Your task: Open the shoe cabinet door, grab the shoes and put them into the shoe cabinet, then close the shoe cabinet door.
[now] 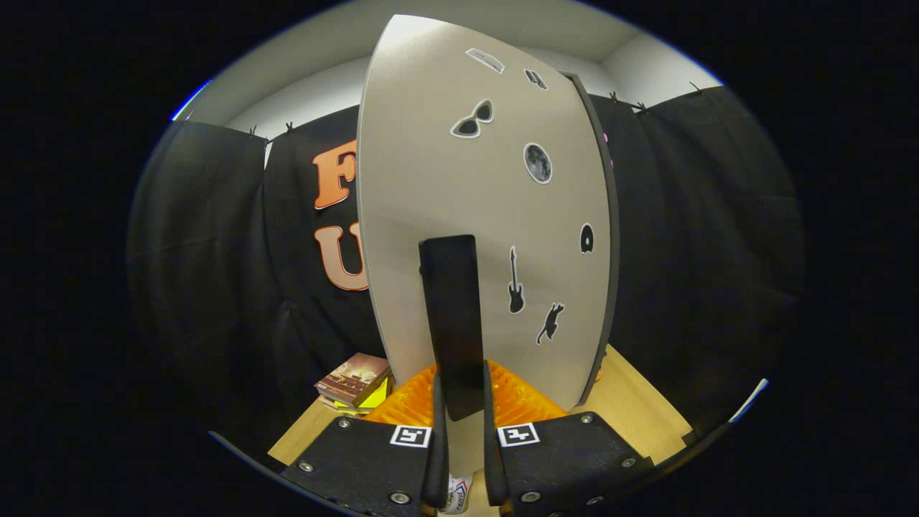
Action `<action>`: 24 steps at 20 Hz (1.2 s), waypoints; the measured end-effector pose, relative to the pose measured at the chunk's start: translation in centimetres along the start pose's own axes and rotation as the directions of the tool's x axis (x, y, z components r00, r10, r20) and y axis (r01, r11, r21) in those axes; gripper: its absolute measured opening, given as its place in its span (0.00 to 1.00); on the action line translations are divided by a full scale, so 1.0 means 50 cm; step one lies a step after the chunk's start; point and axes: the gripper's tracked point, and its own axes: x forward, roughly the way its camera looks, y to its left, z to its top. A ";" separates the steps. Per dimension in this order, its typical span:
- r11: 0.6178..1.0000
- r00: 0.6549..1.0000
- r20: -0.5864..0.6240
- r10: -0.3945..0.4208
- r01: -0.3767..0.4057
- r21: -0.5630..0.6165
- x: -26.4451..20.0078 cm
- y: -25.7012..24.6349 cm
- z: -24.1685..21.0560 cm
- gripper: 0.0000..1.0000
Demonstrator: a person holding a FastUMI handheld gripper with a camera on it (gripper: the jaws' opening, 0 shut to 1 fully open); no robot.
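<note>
The shoe cabinet door (459, 187) is a pale grey panel with several black stickers, standing right in front of me. A tall black handle (452, 316) sticks out from it toward me. My gripper (459, 391) is shut on that handle, one finger pressing on each side of its lower end. The door's dark edge (609, 237) runs down its right side. What lies behind the door is hidden.
A stack of books (354, 378) with a yellow one beneath lies on the wooden table (632, 409) just left of the door's foot. Black cloth walls close in on both sides.
</note>
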 end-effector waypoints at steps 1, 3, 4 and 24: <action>1.000 1.000 0.003 -0.009 0.009 -0.003 -0.008 -0.011 0.000 0.20; 1.000 1.000 0.000 -0.024 0.024 -0.002 -0.022 -0.033 -0.001 0.20; 1.000 1.000 0.001 -0.027 0.027 0.009 -0.028 -0.041 -0.003 0.17; 0.917 0.924 0.004 -0.382 0.379 0.124 -0.104 -0.285 -0.011 0.10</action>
